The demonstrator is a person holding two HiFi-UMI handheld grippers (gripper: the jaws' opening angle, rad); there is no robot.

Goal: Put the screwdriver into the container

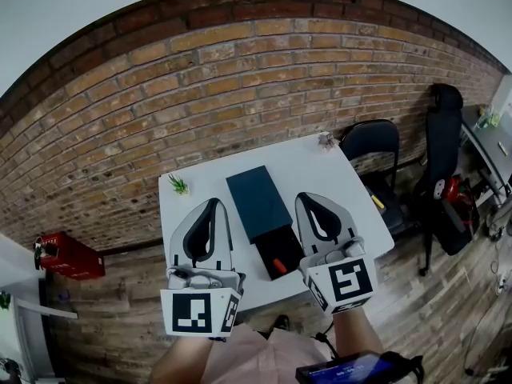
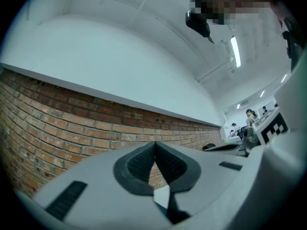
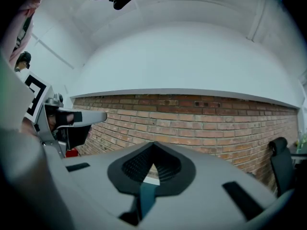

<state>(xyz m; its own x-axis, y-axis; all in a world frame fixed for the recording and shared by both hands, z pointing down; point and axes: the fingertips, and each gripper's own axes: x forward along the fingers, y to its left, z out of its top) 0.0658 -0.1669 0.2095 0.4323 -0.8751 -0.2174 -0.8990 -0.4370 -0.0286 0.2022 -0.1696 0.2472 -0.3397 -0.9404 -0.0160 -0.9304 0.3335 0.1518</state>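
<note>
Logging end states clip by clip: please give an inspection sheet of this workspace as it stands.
Surface: white table, set against the wall.
Job's things: dark container, black drawer slid open toward the person; the screwdriver, seemingly the small orange-handled tool, lies in the drawer.
Clutter: small green plant back left; small object at back right corner, too small to identify.
Grippers: left gripper and right gripper both shut, empty, raised over the near edge.
Cables: thin lead below the right gripper.
Surroundings: brick wall, black chair, red box on wooden floor.
</note>
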